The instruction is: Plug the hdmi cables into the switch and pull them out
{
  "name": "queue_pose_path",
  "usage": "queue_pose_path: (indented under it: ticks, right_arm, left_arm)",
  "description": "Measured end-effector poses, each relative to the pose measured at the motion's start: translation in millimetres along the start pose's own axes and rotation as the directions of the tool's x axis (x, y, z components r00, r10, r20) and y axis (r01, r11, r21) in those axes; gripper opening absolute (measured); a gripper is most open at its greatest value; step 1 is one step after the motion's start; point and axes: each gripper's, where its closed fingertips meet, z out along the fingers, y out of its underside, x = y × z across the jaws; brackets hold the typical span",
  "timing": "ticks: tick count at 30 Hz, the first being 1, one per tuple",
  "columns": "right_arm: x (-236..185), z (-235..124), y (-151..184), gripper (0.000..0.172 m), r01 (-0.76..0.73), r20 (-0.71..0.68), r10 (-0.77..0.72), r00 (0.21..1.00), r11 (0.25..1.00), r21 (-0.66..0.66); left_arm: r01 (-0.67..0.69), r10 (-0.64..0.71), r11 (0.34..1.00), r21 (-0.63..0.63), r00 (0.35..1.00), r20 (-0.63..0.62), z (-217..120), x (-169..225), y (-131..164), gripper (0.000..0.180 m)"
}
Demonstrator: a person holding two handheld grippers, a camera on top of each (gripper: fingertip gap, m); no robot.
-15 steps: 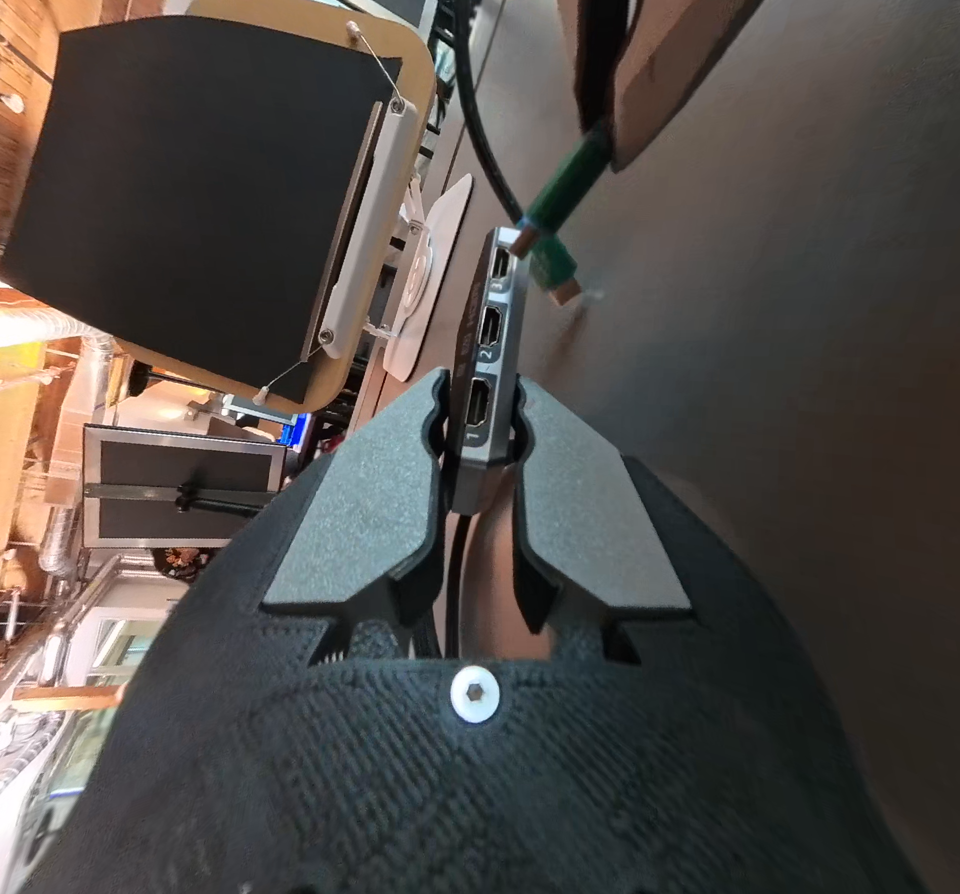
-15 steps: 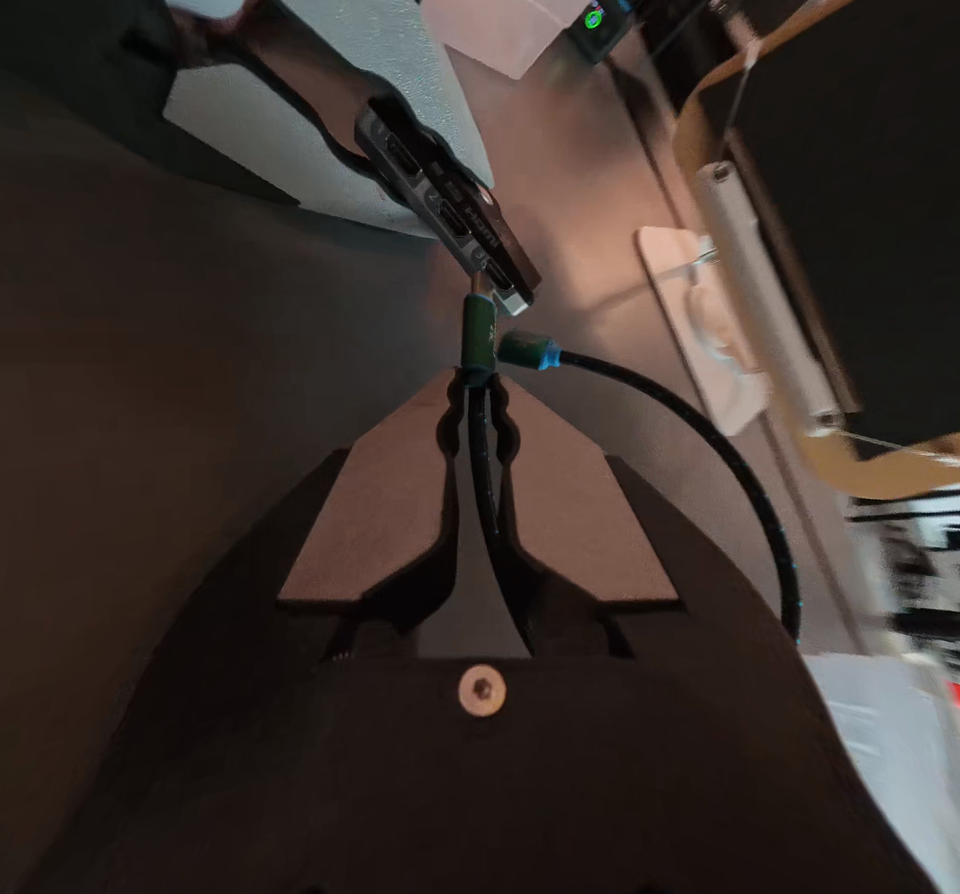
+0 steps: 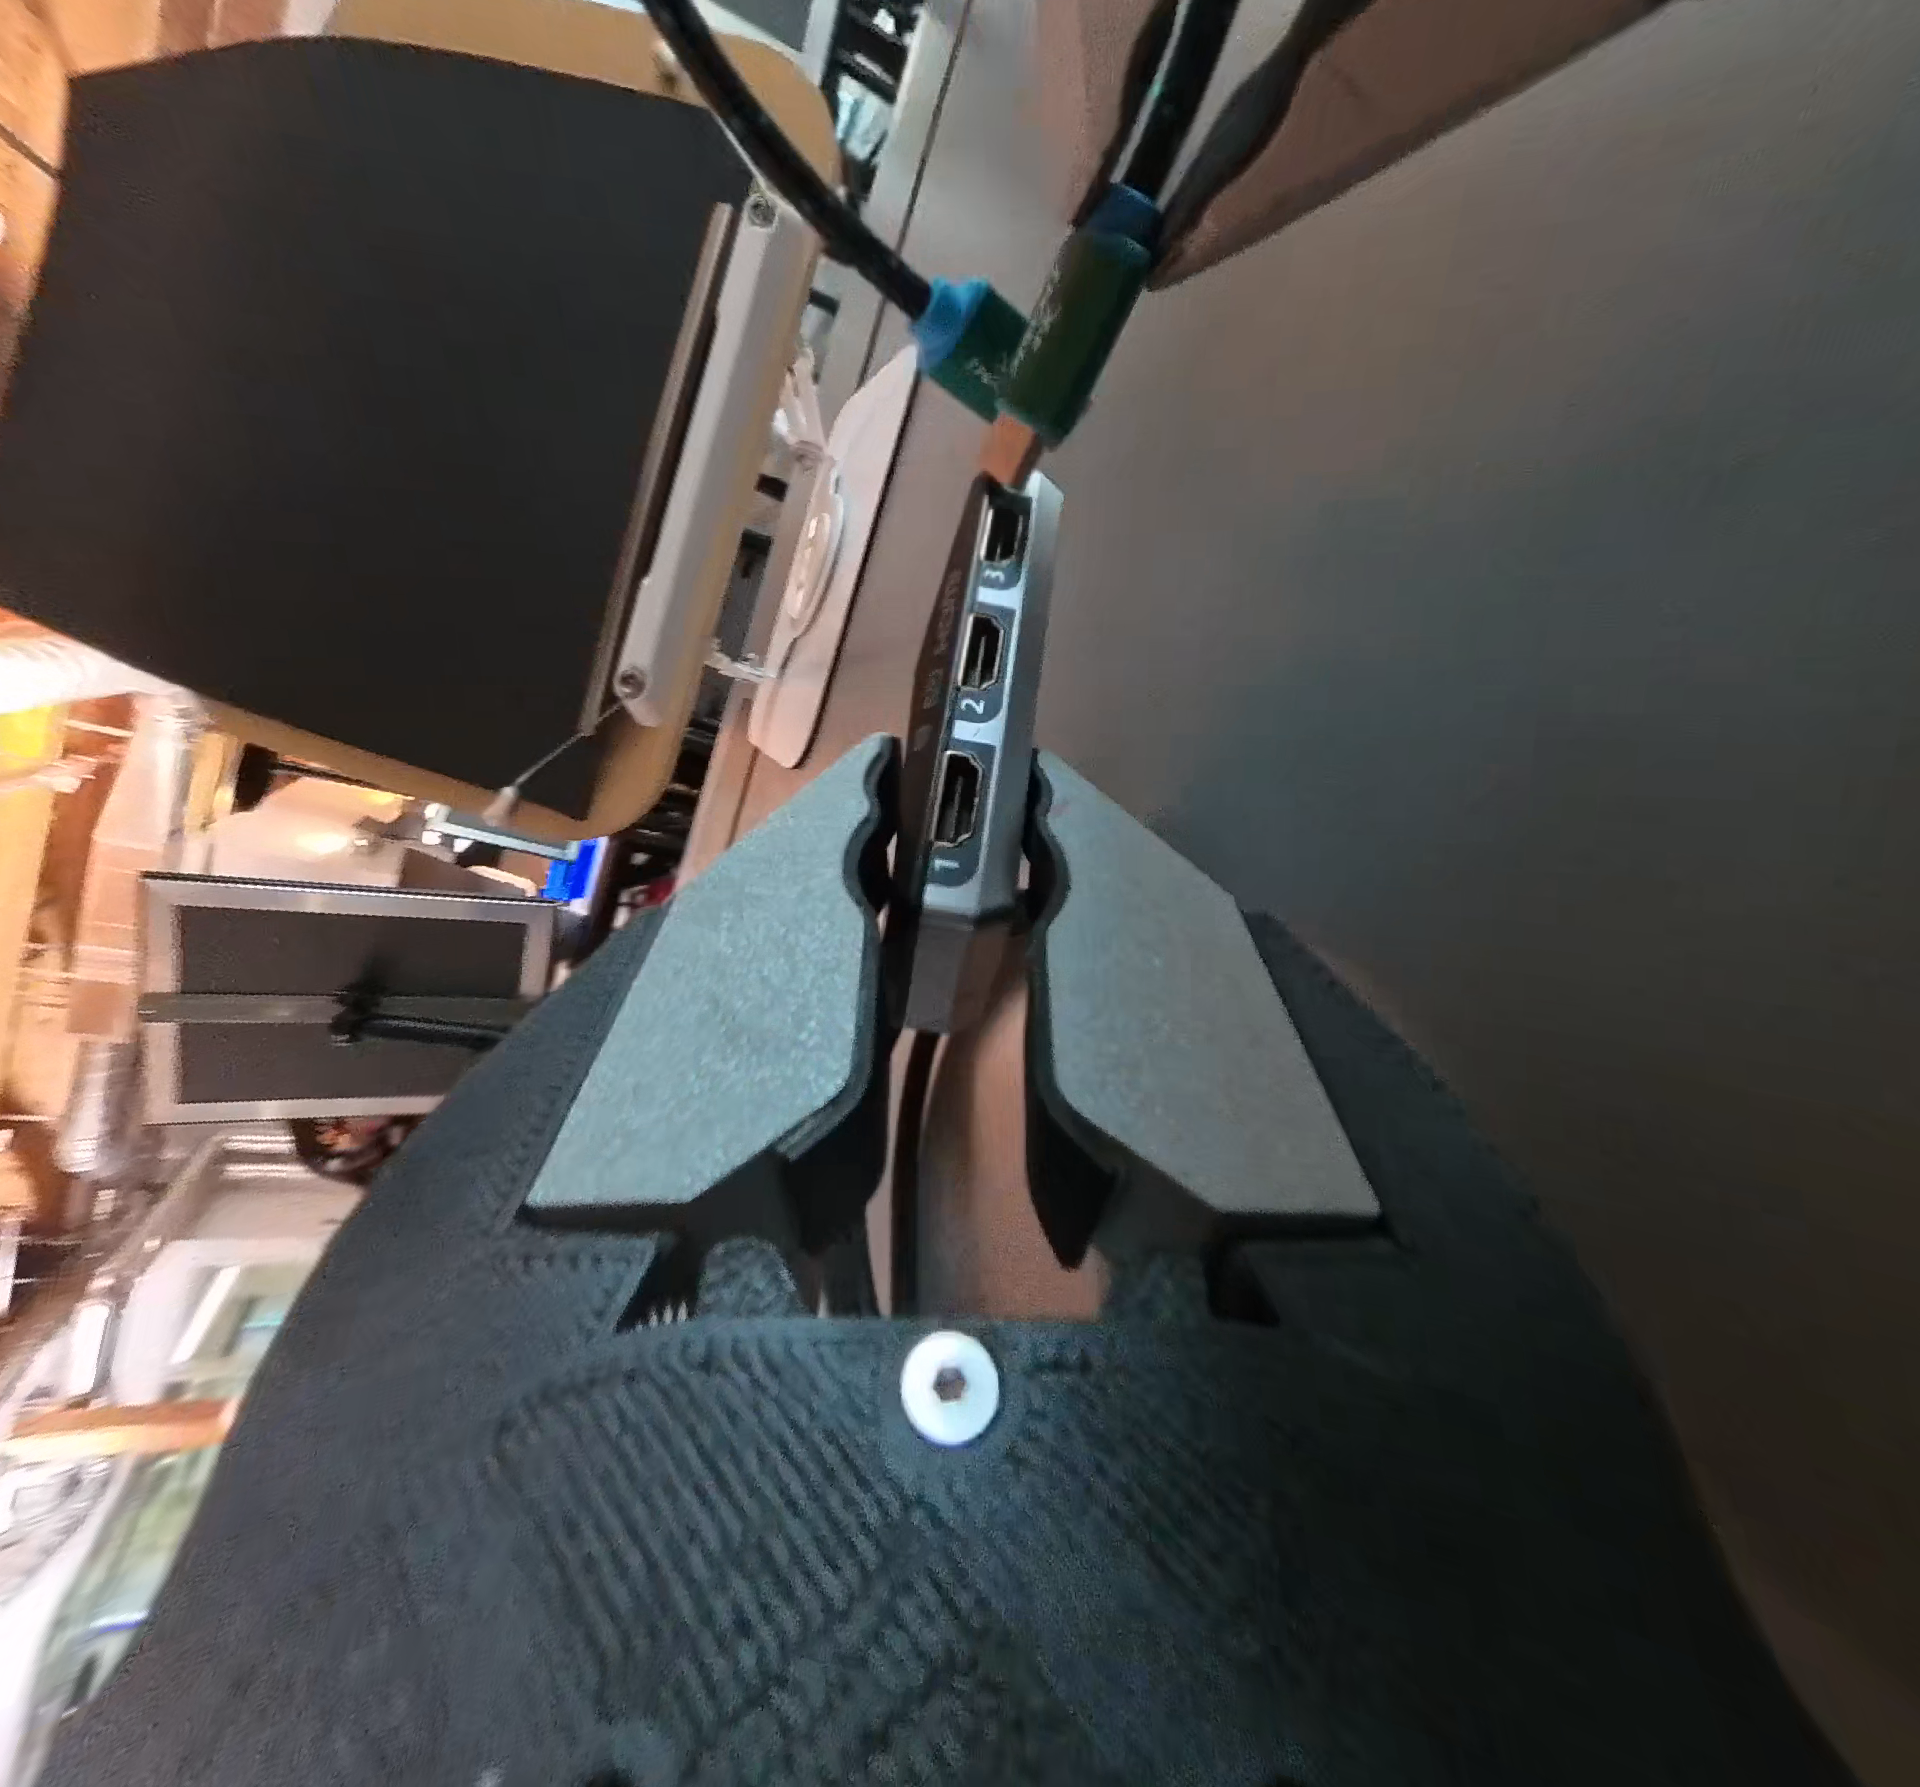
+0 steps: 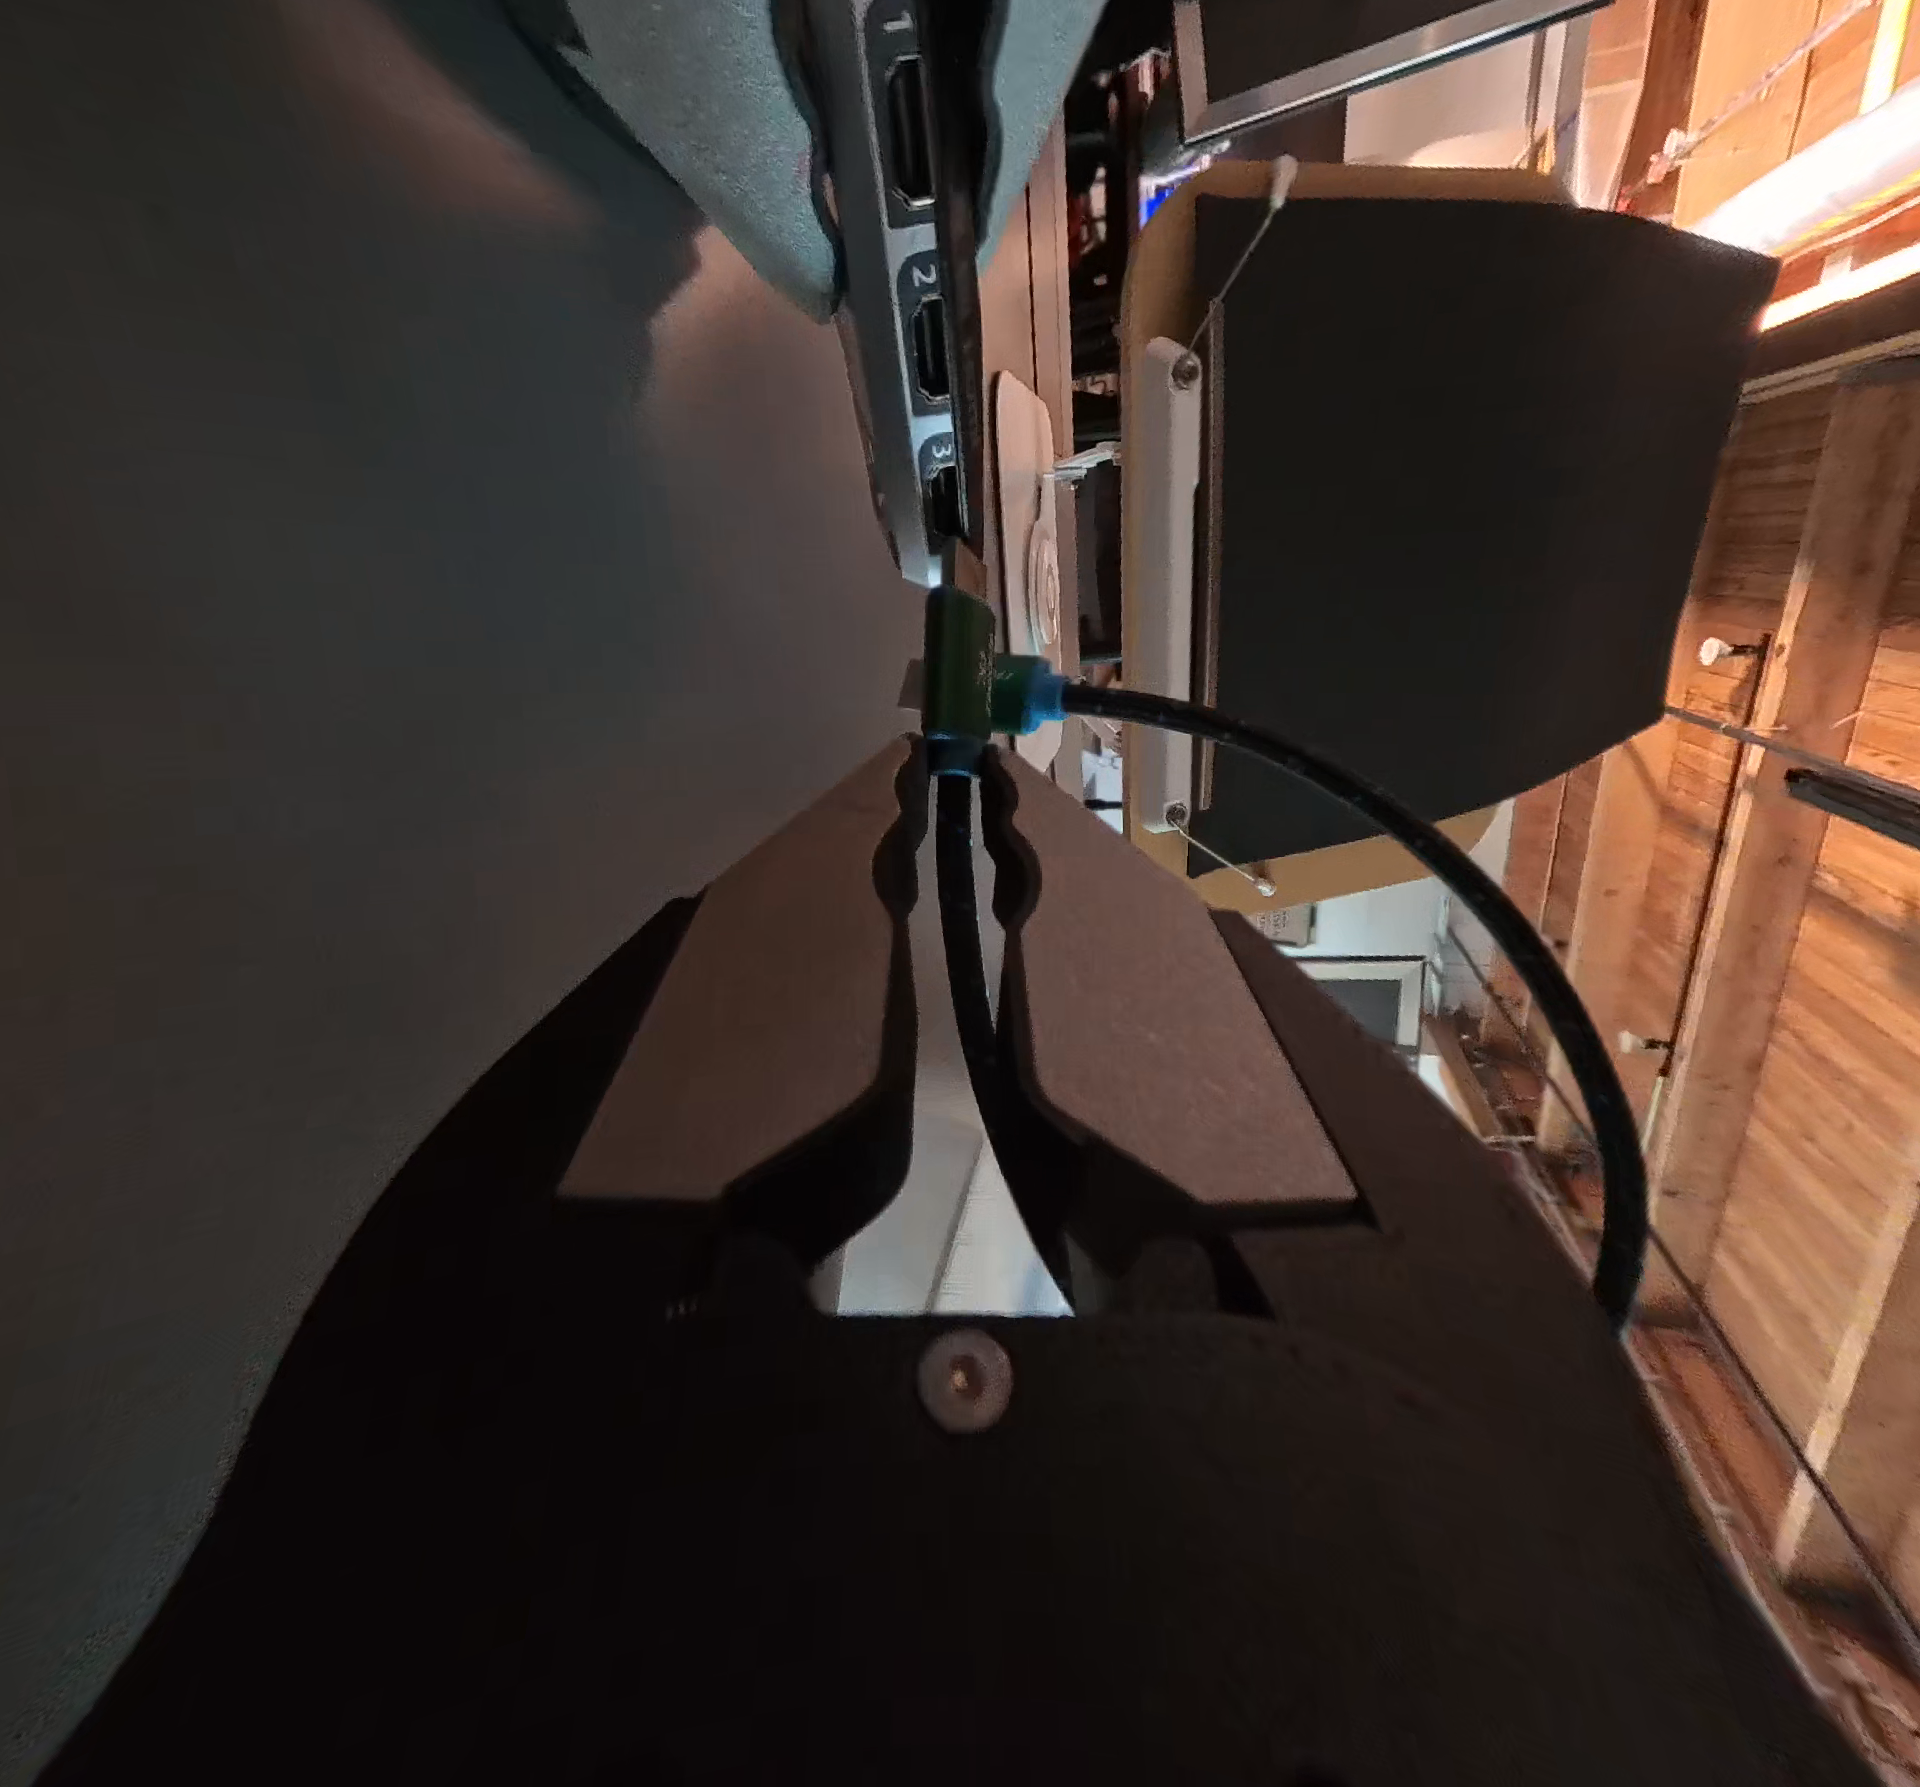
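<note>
- grey switch (image 3: 992,698), three ports in a row, all empty, clamped at one end
- green-plug black HDMI cable (image 4: 958,672), plug tip at the switch's far end
- second green plug (image 3: 971,355) crossing just beside it

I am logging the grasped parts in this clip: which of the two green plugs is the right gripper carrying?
Start at the grey switch clamped in the left gripper. Just past its far end, two green plugs cross. The carried plug stands in line with the right gripper, pinched at its blue collar; the loose plug lies crosswise behind it.
</note>
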Motion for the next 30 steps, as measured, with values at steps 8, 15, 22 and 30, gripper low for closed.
queue_pose_path:
  ticks: [8,15,22,30]
  right_arm:
    - [-5.5,-3.6,-7.3,0.005,0.046,0.011,-0.045,0.999,0.998,-0.034]
    - [-17.2,2.6,-3.4,0.006,-0.01,0.079,0.014,0.997,0.999,-0.05]
    - [-52.6,-2.8,-17.7,0.006,-0.296,0.436,0.219,0.873,0.948,0.118]
    - [-43.7,-20.1,-18.8,0.016,-0.626,0.783,0.34,0.521,0.776,0.08]
  left_arm:
    - [0.049,-0.049,0.999,0.007,0.999,-0.016,0.2,-0.6,-1.6,0.021]
    - [0.147,-0.143,0.988,0.047,0.987,-0.074,-2.3,-1.4,-3.1,0.021]
    - [0.173,-0.164,0.983,0.057,0.978,-0.128,-3.1,1.3,-1.9,0.022]
    - [0.148,-0.141,0.988,0.049,0.981,-0.132,-5.8,-0.5,-0.5,0.022]
